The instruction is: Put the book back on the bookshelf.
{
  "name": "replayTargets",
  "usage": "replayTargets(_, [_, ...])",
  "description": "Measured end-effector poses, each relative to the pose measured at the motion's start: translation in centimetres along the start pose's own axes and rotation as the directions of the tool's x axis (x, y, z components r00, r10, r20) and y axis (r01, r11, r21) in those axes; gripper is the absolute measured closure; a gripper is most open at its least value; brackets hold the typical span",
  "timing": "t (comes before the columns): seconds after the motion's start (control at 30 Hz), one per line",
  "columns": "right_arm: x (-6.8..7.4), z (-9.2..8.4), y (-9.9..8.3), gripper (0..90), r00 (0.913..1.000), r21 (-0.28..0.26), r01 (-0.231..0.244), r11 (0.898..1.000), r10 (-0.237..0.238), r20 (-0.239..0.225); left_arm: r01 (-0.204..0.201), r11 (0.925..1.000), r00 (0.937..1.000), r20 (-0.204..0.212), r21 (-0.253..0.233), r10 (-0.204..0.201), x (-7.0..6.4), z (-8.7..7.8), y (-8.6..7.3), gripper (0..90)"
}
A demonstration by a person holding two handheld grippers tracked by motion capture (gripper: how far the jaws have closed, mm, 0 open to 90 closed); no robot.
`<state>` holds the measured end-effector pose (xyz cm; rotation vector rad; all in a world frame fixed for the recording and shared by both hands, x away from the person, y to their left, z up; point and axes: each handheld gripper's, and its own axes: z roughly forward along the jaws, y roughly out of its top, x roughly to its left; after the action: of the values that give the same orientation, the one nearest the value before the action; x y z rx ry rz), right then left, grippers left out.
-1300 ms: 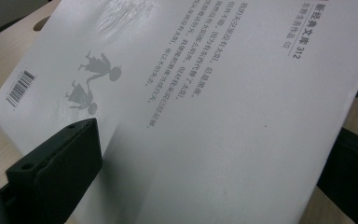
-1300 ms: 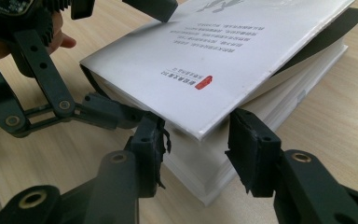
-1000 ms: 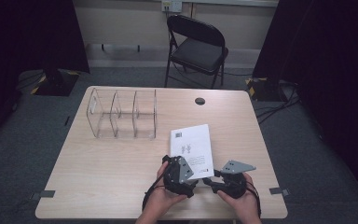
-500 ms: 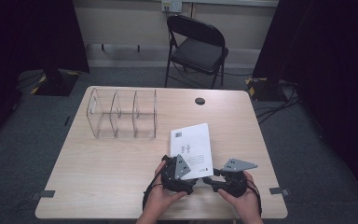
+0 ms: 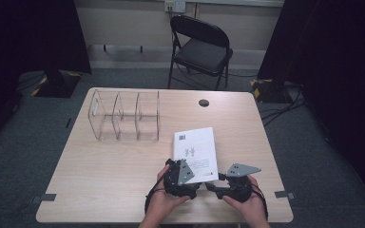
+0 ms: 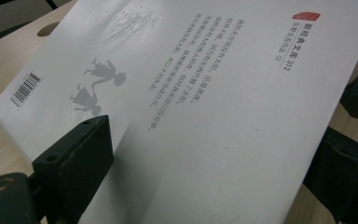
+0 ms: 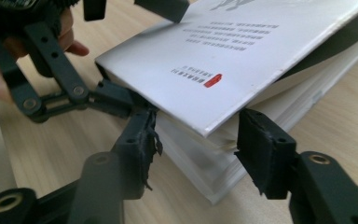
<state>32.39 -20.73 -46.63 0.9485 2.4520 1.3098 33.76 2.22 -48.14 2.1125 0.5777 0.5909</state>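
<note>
A white paperback book [image 5: 197, 147] lies on the wooden table [image 5: 100, 180], its near edge between my two grippers. My left gripper [image 5: 191, 172] is shut on the back cover, one finger [image 6: 81, 154] on top and the other finger [image 7: 116, 99] beneath it. The grip has tightened slightly, and the cover [image 7: 223, 51] is raised off the pages. My right gripper [image 7: 198, 144] is open and its jaws have just been opening. The book's near corner stands between them, untouched by the pads. In the high view this gripper [image 5: 214, 183] is at the book's near right corner.
A clear acrylic organizer [image 5: 123, 116] with three compartments stands at the back left of the table. A round cable hole [image 5: 204, 102] lies near the far edge. A black folding chair [image 5: 202, 47] stands beyond the table.
</note>
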Motion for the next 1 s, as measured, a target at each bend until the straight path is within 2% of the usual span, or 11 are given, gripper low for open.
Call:
replayTargets(0.13, [-0.5,0.2,-0.6,41.5,0.9995,-0.017,0.016,1.0,-0.016,-0.029,0.0,0.9999,1.0,0.004,0.011,0.0,-0.1,0.2,0.2,7.4])
replayTargets(0.23, [-1.0,0.0,-1.1,39.8,0.9995,-0.008,0.03,1.0,-0.03,-0.005,0.001,0.9997,1.0,0.007,0.023,-0.001,0.1,0.0,0.3,7.5])
replayTargets(0.3, [-1.5,0.1,-1.6,39.8,0.9997,-0.003,0.016,1.0,-0.016,0.016,-0.003,0.9996,0.9999,0.012,0.028,0.003,0.1,0.0,0.3,7.6])
replayTargets(0.47, [-1.4,0.4,-1.6,44.0,0.9989,-0.033,0.027,0.999,-0.026,0.039,0.016,0.9997,0.9996,0.024,0.02,-0.017,0.3,0.0,0.4,7.9])
replayTargets(0.57, [-1.2,0.7,-1.3,43.6,0.9955,-0.029,0.051,0.998,-0.049,0.081,0.018,0.9996,0.9994,0.028,0.02,-0.018,0.4,0.0,0.4,8.1])
replayTargets(0.63, [-1.1,0.8,-1.3,43.6,0.9947,-0.029,0.061,0.998,-0.058,0.085,0.017,0.9996,0.9994,0.029,0.022,-0.018,0.4,-0.1,0.4,8.1])
replayTargets(0.73, [-1.2,0.9,-1.4,42.6,0.9954,-0.039,0.043,0.998,-0.04,0.088,0.02,0.9995,0.9994,0.029,0.023,-0.02,0.4,-0.1,0.4,8.2])
replayTargets(0.8, [-1.5,0.5,-1.2,42.0,0.9967,-0.047,0.027,0.999,-0.024,0.077,0.022,0.9996,0.9992,0.033,0.019,-0.023,0.5,-0.1,0.4,8.2])
replayTargets(0.87, [-1.7,-0.6,-0.8,38.5,0.9978,-0.019,0.049,0.999,-0.048,0.046,0.024,0.9996,0.9993,0.03,0.017,-0.025,0.5,-0.1,0.4,8.3])
replayTargets(0.97, [-2.0,-1.3,-0.8,36.9,0.9969,-0.016,0.049,0.999,-0.048,0.062,0.024,0.9996,0.9993,0.029,0.017,-0.024,0.5,-0.1,0.4,8.3])
replayTargets(1.0, [-2.4,-1.5,-1.0,36.8,0.9968,-0.025,0.031,0.999,-0.029,0.074,0.025,0.9996,0.9993,0.029,0.017,-0.025,0.5,-0.1,0.4,8.3])
